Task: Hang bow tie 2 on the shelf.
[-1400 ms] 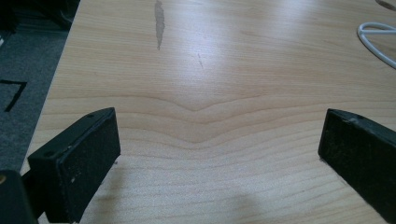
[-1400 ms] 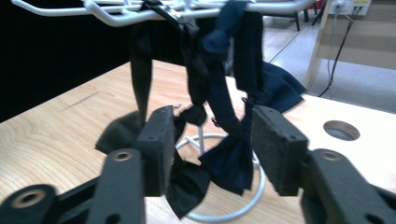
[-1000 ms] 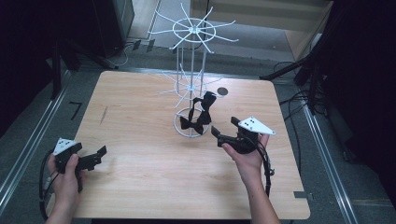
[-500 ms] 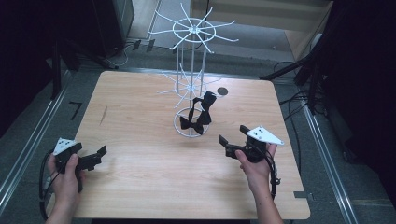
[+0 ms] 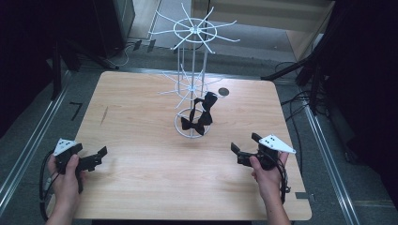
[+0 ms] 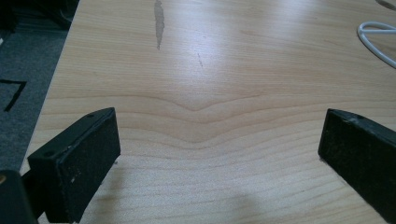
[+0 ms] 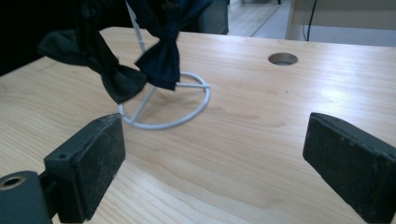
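Right claw (image 5: 241,153): had drawn back from the white wire display stand (image 5: 192,84) toward the near right corner of the pale wooden desk (image 5: 141,117), jaws just opened wide, nothing between them. Left claw (image 5: 96,157): wide, empty, at the near left corner. Two black fabric bow ties (image 5: 199,115): hung low on the stand, mid-desk. Judged light, soft, floppy; best pinched at the centre knot. Desk smooth, one round cable hole (image 5: 224,92) near the far edge. Room dim; grey floor, cables around.
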`<control>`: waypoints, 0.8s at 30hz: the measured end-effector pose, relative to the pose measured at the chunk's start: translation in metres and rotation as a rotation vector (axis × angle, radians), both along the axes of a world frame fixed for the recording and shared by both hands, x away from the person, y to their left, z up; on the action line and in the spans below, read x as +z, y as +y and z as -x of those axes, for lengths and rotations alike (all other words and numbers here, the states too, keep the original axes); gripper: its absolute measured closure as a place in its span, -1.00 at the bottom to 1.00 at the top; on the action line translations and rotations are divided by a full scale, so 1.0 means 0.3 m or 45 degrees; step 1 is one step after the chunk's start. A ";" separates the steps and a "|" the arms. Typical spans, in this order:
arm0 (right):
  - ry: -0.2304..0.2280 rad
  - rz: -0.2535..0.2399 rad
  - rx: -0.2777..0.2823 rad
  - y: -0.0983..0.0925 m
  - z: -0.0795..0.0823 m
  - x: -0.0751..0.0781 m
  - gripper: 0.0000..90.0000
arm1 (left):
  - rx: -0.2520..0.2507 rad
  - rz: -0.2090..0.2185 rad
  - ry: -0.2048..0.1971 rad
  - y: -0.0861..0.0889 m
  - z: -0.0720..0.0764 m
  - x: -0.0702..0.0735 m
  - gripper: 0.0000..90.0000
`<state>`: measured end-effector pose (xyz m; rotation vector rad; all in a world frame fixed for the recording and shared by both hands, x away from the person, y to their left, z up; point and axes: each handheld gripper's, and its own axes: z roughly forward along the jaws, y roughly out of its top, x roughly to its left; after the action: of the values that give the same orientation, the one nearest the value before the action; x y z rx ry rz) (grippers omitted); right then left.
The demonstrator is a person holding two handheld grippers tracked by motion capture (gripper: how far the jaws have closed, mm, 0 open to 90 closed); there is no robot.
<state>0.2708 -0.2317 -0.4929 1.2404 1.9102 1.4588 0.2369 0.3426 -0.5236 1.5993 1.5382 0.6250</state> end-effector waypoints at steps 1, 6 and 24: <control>-0.002 0.007 -0.004 -0.007 0.002 -0.004 -0.87 | 0.002 -0.001 -0.003 0.000 0.000 0.000 -1.00; 0.022 0.005 -0.037 -0.056 0.018 -0.034 -0.87 | 0.002 0.000 -0.002 0.000 0.000 0.000 -1.00; 0.058 0.018 -0.110 -0.211 0.080 -0.091 -0.87 | 0.002 -0.002 -0.004 0.000 0.001 0.000 -1.00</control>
<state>0.2468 -0.2950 -0.5202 1.3433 1.8687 1.3819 0.2367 0.3426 -0.5234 1.5977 1.5373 0.6295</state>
